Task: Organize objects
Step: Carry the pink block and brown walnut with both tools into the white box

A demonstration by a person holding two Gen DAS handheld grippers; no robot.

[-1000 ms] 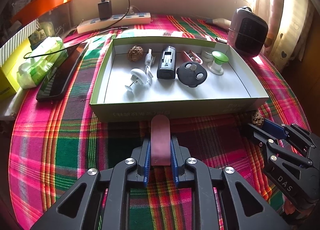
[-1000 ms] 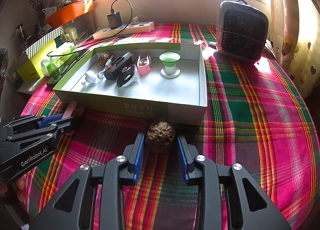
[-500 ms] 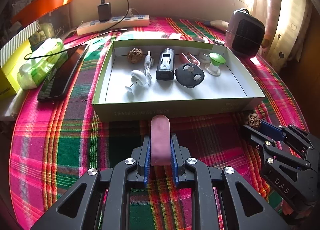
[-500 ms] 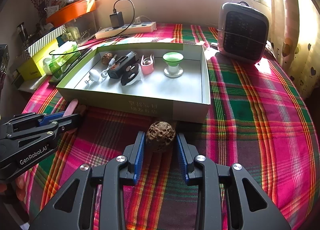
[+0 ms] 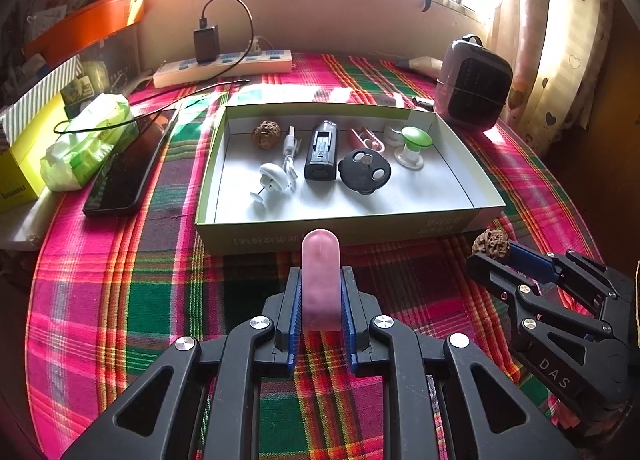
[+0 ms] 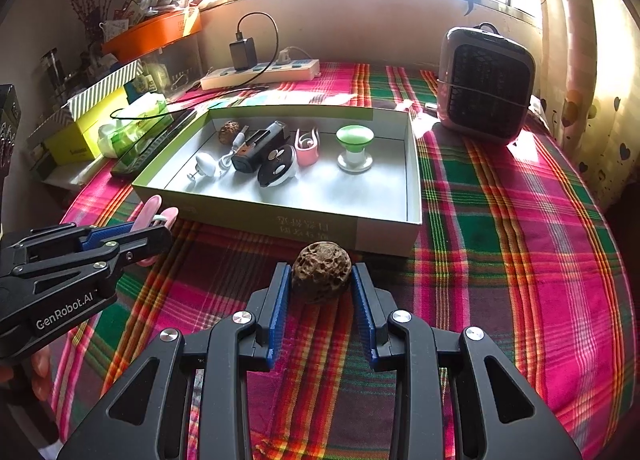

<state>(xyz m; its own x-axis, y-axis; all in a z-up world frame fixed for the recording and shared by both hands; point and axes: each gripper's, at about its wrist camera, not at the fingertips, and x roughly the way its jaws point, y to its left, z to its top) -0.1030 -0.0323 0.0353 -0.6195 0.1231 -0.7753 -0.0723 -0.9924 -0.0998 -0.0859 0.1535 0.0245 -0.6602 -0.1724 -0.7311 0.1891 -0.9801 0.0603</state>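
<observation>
My left gripper (image 5: 320, 280) is shut on a pink clip (image 5: 321, 280), held just before the near wall of the shallow white-and-green box (image 5: 340, 234). My right gripper (image 6: 321, 278) is shut on a brown wrinkled walnut (image 6: 321, 277), also in front of the box (image 6: 360, 232). Each gripper shows in the other's view: the right one with its walnut (image 5: 490, 244) at right, the left one with the clip (image 6: 149, 215) at left. Inside the box lie a second walnut (image 5: 266, 133), a white cable, a black device (image 5: 321, 149), a round black fob (image 5: 364, 170) and a green-topped knob (image 5: 414, 141).
The plaid tablecloth (image 5: 120, 292) covers the table. A black tablet (image 5: 128, 163), a green tissue pack (image 5: 86, 139) and a yellow box stand left of the box. A power strip (image 5: 224, 67) with a charger lies at the back, a small heater (image 6: 484, 85) at back right.
Both grippers have drawn slightly back from the box, which looks a little farther away. Their grips on the clip and the walnut are unchanged.
</observation>
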